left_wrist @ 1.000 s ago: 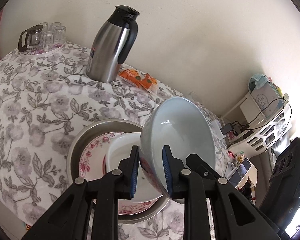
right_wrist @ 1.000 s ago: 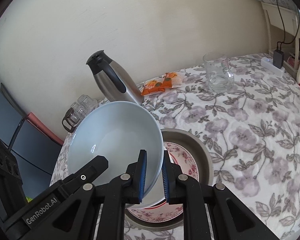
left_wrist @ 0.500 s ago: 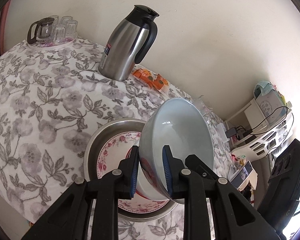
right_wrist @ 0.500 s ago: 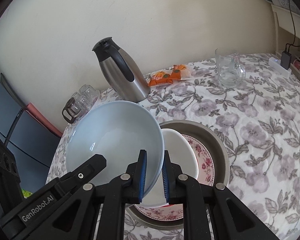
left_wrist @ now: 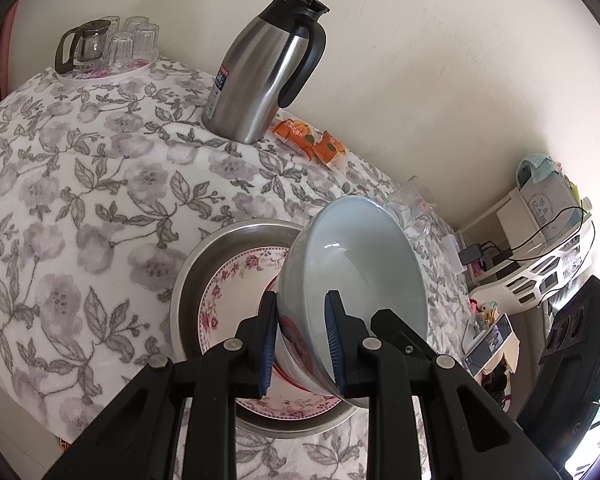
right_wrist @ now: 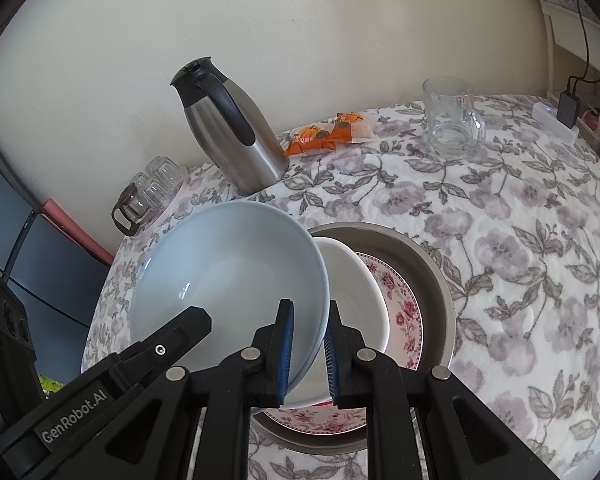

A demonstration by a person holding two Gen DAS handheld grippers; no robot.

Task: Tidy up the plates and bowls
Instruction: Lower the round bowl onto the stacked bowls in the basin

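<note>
A pale blue bowl [left_wrist: 364,272] hangs tilted over a metal basin [left_wrist: 196,264], gripped at opposite sides of its rim by both grippers. My left gripper [left_wrist: 302,344] is shut on the rim nearest it. My right gripper [right_wrist: 308,352] is shut on the other side of the blue bowl [right_wrist: 228,280]. In the basin [right_wrist: 432,276] lies a pink floral plate [right_wrist: 400,308] with a white bowl [right_wrist: 352,292] on it, just under the blue one. The left gripper's finger [right_wrist: 180,332] shows at the lower left of the right wrist view.
On the floral tablecloth stand a steel thermos jug [left_wrist: 260,80], orange snack packets [left_wrist: 312,142], a glass mug [right_wrist: 450,118] and a tray of glasses with a small teapot [left_wrist: 104,48]. The wall is close behind. A white shelf with cables [left_wrist: 540,248] stands beyond the table.
Both grippers have carried the blue bowl a little lower and closer over the basin. Both grips look the same as before.
</note>
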